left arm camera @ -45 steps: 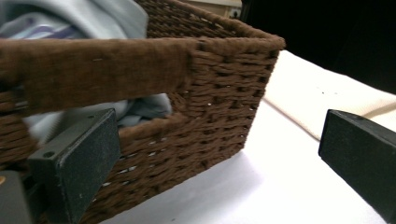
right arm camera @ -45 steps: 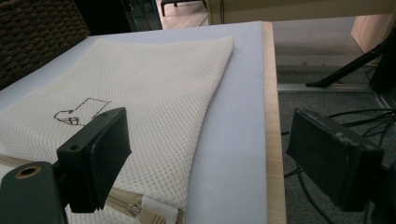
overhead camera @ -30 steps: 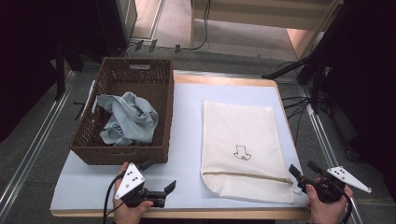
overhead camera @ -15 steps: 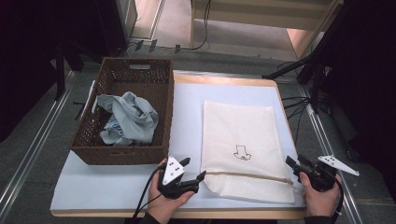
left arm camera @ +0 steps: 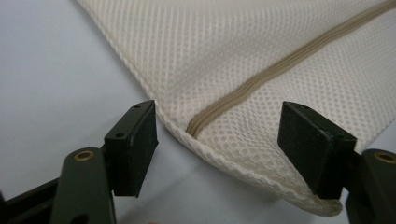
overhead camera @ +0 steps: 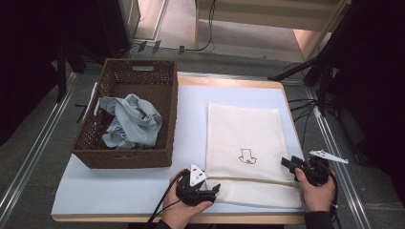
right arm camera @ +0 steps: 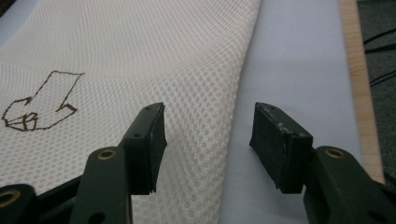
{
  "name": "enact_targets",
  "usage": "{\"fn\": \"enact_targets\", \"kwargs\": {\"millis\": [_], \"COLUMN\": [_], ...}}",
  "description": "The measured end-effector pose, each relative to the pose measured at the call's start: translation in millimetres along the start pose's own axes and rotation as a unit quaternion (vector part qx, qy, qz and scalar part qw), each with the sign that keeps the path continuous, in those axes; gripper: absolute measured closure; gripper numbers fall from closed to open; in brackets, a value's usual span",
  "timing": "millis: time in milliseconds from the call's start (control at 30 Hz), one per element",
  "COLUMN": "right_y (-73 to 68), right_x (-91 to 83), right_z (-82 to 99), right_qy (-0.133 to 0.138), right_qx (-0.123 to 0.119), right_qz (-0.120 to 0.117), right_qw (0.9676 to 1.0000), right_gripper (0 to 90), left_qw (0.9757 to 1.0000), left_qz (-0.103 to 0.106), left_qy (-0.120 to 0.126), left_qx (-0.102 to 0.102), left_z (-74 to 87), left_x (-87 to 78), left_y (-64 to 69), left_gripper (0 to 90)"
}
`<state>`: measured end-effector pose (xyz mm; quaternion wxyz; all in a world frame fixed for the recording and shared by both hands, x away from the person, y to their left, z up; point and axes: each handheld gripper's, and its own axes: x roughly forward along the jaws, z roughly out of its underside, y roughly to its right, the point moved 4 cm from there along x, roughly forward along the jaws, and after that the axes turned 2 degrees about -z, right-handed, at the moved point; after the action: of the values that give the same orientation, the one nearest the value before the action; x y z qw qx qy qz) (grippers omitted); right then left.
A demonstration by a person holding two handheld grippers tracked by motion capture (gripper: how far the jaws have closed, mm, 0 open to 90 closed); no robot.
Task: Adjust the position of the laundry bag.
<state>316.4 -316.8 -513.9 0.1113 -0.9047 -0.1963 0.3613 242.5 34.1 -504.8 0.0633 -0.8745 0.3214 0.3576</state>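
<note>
The cream mesh laundry bag point(overhead camera: 243, 148) lies flat on the pale blue surface point(overhead camera: 119, 186), and both grippers are at its near end. At the left gripper point(left arm camera: 217, 140), the fingers point(left arm camera: 133, 144) stand apart and have just been narrowing, with the bag's corner edge and the end of its tan zipper band point(left arm camera: 261, 81) sitting between them, not yet pinched. Over at the right gripper point(right arm camera: 208, 144), the fingers point(right arm camera: 149, 140) have also just been closing in and are spread astride the bag's side edge, one finger over the mesh, the other over bare surface, nothing clamped.

To do this well, I'd judge each gripper wants to slide a little further on, so the hem sits deep between the pads before the squeeze. A shallow bite on mesh this loose could slip off. The left one should catch the stitched hem beside the zipper, where the fabric is doubled and firm.

The mesh is an open honeycomb weave, soft and limp, lifting slightly at the left corner. Beyond the right fingers, a small brown arrow-shaped outline point(right arm camera: 39, 102) is drawn on the cloth. Farther off, well apart from both hands, a dark brown woven basket point(overhead camera: 95, 160) holds a crumpled light blue cloth point(overhead camera: 131, 121).
</note>
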Motion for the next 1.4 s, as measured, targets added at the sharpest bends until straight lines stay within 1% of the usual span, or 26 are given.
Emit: {"fn": "enact_targets", "kwargs": {"millis": [33,67,100,133,167,200,233,267,300,333,367,400,500,567,600,667,700,733,767,800,833,900,933,1100,1133,1400], "right_y": [-3.2,-3.2,-5.5,-7.2,-8.9,-10.5,-11.3,-11.4,-11.7,-12.0,-13.2,-14.7,-18.7,-24.7,-24.7,-30.9,-30.9,-35.2,-35.2,-40.5,-42.8,-46.9,-49.6,-57.2,-60.9,-71.4], "right_x": [1.4,1.4,2.1,2.6,3.0,3.1,3.1,3.2,3.3,3.1,2.6,2.4,2.9,7.0,7.0,12.2,12.2,15.4,15.4,20.4,22.5,27.4,29.9,38.0,41.1,50.9], "right_z": [0.3,0.3,0.6,0.9,1.3,1.4,0.9,0.4,-0.3,-1.2,-2.2,-3.4,-5.8,-9.1,-9.1,-11.6,-11.6,-13.1,-13.1,-14.7,-15.2,-16.5,-17.2,-19.3,-20.1,-22.1], "right_qy": [-0.004,-0.004,-0.008,-0.010,-0.013,-0.018,-0.025,-0.030,-0.031,-0.027,-0.024,-0.020,-0.014,-0.009,-0.009,-0.004,-0.004,-0.005,-0.005,-0.004,-0.005,-0.004,-0.004,-0.003,-0.003,-0.002], "right_qx": [-0.006,-0.006,-0.013,-0.021,-0.036,-0.046,-0.047,-0.042,-0.042,-0.043,-0.041,-0.041,-0.042,-0.044,-0.044,-0.046,-0.046,-0.049,-0.049,-0.052,-0.053,-0.055,-0.052,-0.059,-0.060,-0.063], "right_qz": [-0.001,-0.001,0.007,0.020,0.033,0.039,0.032,0.023,0.021,0.020,0.019,0.020,0.016,0.011,0.011,0.004,0.004,0.003,0.003,0.001,0.000,-0.003,-0.005,-0.008,-0.011,-0.020], "right_qw": [1.0000,1.0000,0.9999,0.9995,0.9987,0.9980,0.9980,0.9984,0.9984,0.9985,0.9987,0.9987,0.9989,0.9989,0.9989,0.9989,0.9989,0.9988,0.9988,0.9986,0.9986,0.9985,0.9986,0.9982,0.9981,0.9978], "right_gripper": [51.8,51.8,57.2,62.2,67.7,73.6,80.3,83.6,86.0,87.6,88.1,88.3,88.4,88.4,88.4,88.4,88.4,88.4,88.4,88.4,88.4,88.4,88.3,88.3,88.3,88.3], "left_qw": [0.9999,0.9998,0.9990,0.9990,0.9986,0.9983,0.9983,0.9991,0.9990,0.9991,0.9991,0.9995,0.9996,0.9997,0.9997,0.9996,0.9996,0.9996,0.9995,0.9993,0.9993,0.9989,0.9988,0.9983,0.9981,0.9972], "left_qz": [-0.007,-0.009,-0.028,-0.028,-0.037,-0.040,-0.040,-0.021,-0.018,-0.008,-0.008,-0.002,-0.003,-0.011,-0.011,-0.021,-0.021,-0.022,-0.026,-0.031,-0.032,-0.040,-0.041,-0.050,-0.052,-0.063], "left_qy": [-0.004,-0.005,-0.009,-0.009,-0.006,-0.003,-0.003,-0.008,-0.012,-0.013,-0.013,-0.010,-0.006,0.003,0.003,0.014,0.014,0.016,0.016,0.019,0.019,0.025,0.025,0.026,0.028,0.028], "left_qx": [0.008,0.017,0.034,0.034,0.038,0.041,0.041,0.037,0.040,0.038,0.038,0.030,0.028,0.021,0.021,0.009,0.009,0.007,0.007,0.002,0.001,-0.006,-0.007,-0.015,-0.019,-0.030], "left_z": [0.4,0.8,1.2,1.2,1.8,1.8,1.8,0.7,0.0,-1.0,-1.0,-2.7,-3.9,-6.0,-6.0,-7.4,-7.4,-7.5,-7.5,-7.3,-7.0,-5.1,-4.0,1.1,2.6,8.0], "left_x": [-0.1,0.0,-1.1,-1.1,-1.1,-1.3,-1.3,-1.3,-1.4,-1.7,-1.7,-3.5,-6.0,-11.4,-11.4,-17.2,-17.2,-18.8,-20.9,-22.5,-24.0,-28.5,-29.8,-33.3,-35.0,-41.1], "left_y": [1.8,3.0,4.7,4.7,4.8,3.8,3.8,2.4,1.7,0.5,0.5,-2.1,-5.6,-13.4,-13.4,-22.7,-22.7,-25.5,-27.9,-30.1,-32.5,-39.3,-41.3,-48.8,-52.4,-63.6], "left_gripper": [35.2,35.2,44.9,51.5,59.0,64.4,71.4,76.8,80.2,82.7,84.1,84.8,85.1,85.0,85.0,84.9,84.9,84.9,84.9,84.9,84.9,84.8,84.8,84.7,84.7,84.5]}}
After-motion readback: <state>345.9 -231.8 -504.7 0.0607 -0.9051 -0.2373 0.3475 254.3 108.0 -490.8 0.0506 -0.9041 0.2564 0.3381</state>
